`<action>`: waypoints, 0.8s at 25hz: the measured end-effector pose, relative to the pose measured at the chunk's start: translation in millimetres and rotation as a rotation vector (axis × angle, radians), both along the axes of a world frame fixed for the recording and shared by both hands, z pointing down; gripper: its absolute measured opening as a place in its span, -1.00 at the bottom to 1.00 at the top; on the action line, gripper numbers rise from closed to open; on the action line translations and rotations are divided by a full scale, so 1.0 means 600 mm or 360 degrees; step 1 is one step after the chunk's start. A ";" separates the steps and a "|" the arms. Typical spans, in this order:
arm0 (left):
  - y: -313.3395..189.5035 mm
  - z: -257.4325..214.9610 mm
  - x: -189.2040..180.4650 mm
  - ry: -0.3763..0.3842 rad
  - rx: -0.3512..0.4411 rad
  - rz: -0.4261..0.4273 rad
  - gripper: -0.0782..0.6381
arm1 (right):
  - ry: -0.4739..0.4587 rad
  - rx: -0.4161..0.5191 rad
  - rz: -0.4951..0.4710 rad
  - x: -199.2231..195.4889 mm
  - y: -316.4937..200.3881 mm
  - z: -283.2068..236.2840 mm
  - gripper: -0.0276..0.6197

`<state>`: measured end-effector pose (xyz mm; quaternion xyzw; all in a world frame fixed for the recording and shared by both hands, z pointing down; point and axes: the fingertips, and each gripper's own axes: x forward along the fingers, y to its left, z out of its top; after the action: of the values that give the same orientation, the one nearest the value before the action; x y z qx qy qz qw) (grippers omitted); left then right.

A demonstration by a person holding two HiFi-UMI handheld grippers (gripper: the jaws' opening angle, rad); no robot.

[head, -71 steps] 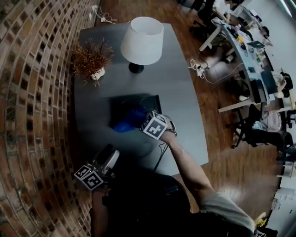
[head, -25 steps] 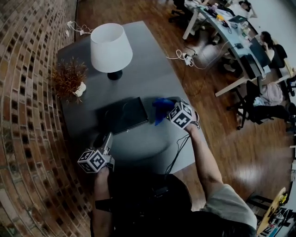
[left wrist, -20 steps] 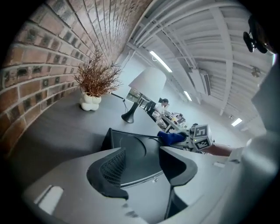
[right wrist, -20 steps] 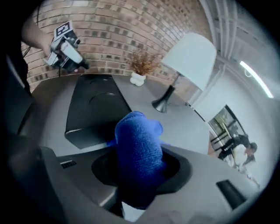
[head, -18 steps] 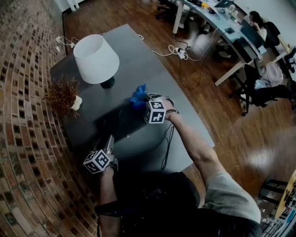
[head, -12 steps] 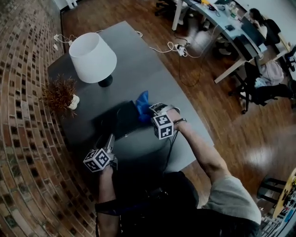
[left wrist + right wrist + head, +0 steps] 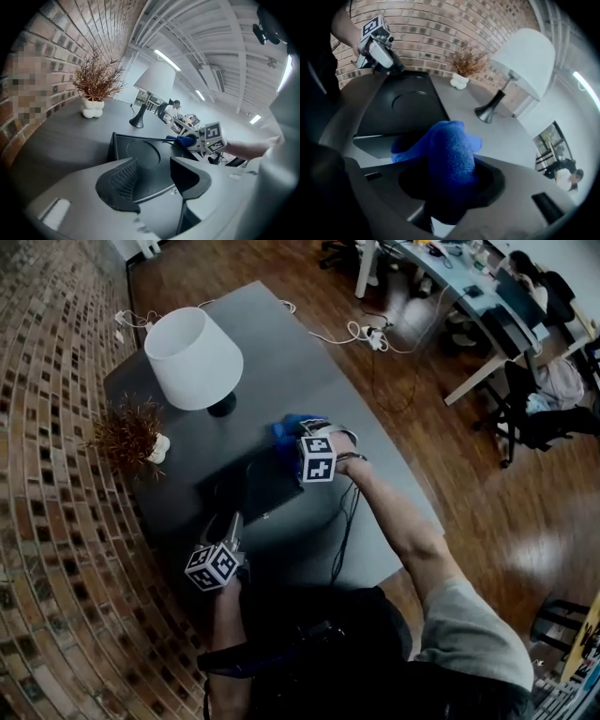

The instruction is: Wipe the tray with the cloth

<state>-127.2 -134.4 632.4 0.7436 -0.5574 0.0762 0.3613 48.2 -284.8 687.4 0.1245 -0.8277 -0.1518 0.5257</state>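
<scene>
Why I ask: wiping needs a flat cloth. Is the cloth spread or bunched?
Bunched: the blue cloth bulges as a wad between the right tongs.

The cloth (image 7: 449,145) is blue, nubbly terry; the tray (image 7: 145,154) is dark, smooth and matt, seemingly plastic; the table (image 7: 309,381) is smooth matt grey; the left wall (image 7: 47,521) is rough brick; the floor (image 7: 506,521) at right is glossy wood.

black square tray (image 7: 248,491), flat on table (image 7: 309,381), fuzzy blue cloth (image 7: 286,430) bunched at its edge

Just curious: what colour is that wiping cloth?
The cloth is bright blue, clearest in the right gripper view.
</scene>
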 end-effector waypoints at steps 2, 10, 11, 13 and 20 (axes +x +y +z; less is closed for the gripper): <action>0.000 -0.001 0.004 0.0005 0.0013 -0.0003 -0.16 | 0.0020 -0.0062 -0.0076 -0.012 0.017 0.029 -0.42; -0.006 -0.011 0.008 -0.0019 0.0064 -0.0011 -0.16 | 0.0108 -0.0549 -0.0518 0.068 0.281 0.037 -0.46; -0.006 -0.011 0.008 0.0002 0.0066 -0.0001 -0.16 | 0.0131 -0.0639 -0.0599 0.081 0.321 0.035 -0.46; -0.001 -0.013 0.005 0.0072 0.0053 0.0004 -0.16 | 0.0182 -0.0657 -0.0550 0.103 0.325 0.034 -0.46; 0.083 0.000 0.021 0.0330 -0.0094 -0.0079 -0.16 | -0.0054 0.0053 0.0311 0.040 -0.034 -0.098 -0.45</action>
<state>-114.6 -84.5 632.4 0.7225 -0.5327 0.0063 0.4406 71.9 -304.9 628.5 0.2160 -0.8178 -0.1114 0.5216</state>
